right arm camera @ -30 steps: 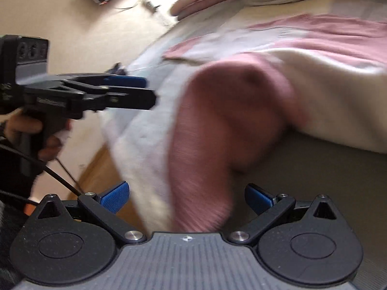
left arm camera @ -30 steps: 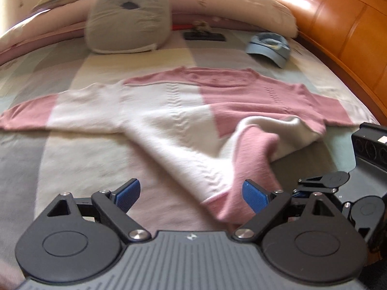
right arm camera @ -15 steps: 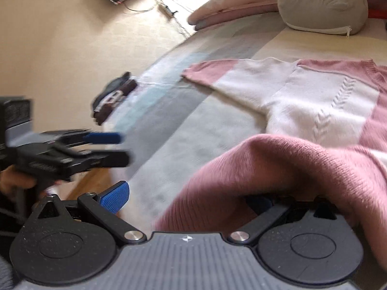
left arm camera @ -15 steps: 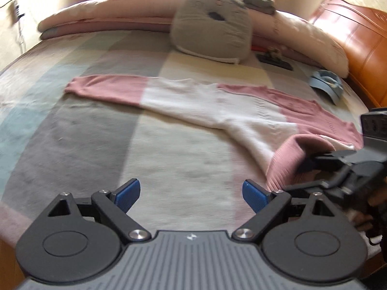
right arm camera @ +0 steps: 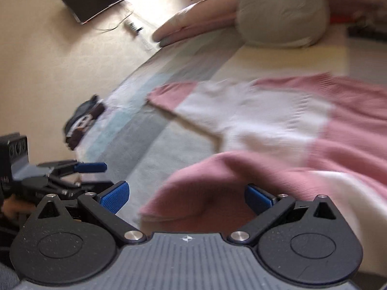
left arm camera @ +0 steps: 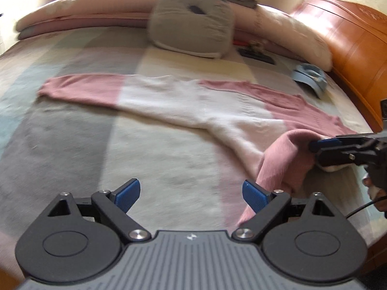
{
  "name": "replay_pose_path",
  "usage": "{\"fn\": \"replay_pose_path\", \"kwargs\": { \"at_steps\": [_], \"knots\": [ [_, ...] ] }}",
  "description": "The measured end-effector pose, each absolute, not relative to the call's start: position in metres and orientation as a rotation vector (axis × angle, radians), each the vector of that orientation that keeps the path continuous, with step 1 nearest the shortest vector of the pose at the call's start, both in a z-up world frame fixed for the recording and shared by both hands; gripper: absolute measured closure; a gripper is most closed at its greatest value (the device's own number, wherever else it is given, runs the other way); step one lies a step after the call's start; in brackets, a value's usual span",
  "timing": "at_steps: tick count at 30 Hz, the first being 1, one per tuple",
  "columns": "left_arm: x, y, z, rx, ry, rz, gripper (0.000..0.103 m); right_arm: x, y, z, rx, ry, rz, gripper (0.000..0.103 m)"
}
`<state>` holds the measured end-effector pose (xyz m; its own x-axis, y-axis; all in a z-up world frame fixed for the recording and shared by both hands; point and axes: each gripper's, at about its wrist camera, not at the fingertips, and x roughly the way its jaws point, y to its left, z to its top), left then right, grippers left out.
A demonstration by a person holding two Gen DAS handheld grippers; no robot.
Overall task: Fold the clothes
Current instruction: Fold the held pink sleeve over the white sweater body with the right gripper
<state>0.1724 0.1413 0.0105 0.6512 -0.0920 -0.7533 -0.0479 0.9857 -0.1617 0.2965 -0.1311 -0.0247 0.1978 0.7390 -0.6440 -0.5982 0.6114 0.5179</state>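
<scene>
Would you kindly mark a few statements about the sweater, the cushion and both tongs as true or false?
1. The left tongs are open and hold nothing. True.
2. The grey cushion lies on the sweater. False: it sits beyond the sweater, by the pillows.
3. The sweater is pink and white. True.
4. The right tongs are shut. False: they are open, with pink fabric lying between them.
</scene>
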Motion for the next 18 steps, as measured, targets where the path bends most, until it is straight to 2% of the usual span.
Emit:
{"fn": "replay_pose_path", "kwargs": {
  "at_steps": [6,13,18],
  "knots": [
    [0.196,0.09,0.019,-0.11,0.861,-0.163,0.011,0.279,-0.196,-0.015,0.156,0.967,0.811,0.0],
    [0.199,0.039,0.033,-0.085,0.871,-0.318,0.011,0.296,-0.217,-0.036,0.208,0.96,0.784,0.0],
    [0.211,0.012,0.009,-0.116,0.946,-0.423,0.009,0.308,-0.232,-0.051,0.245,0.955,0.765,0.0]
  ]
}}
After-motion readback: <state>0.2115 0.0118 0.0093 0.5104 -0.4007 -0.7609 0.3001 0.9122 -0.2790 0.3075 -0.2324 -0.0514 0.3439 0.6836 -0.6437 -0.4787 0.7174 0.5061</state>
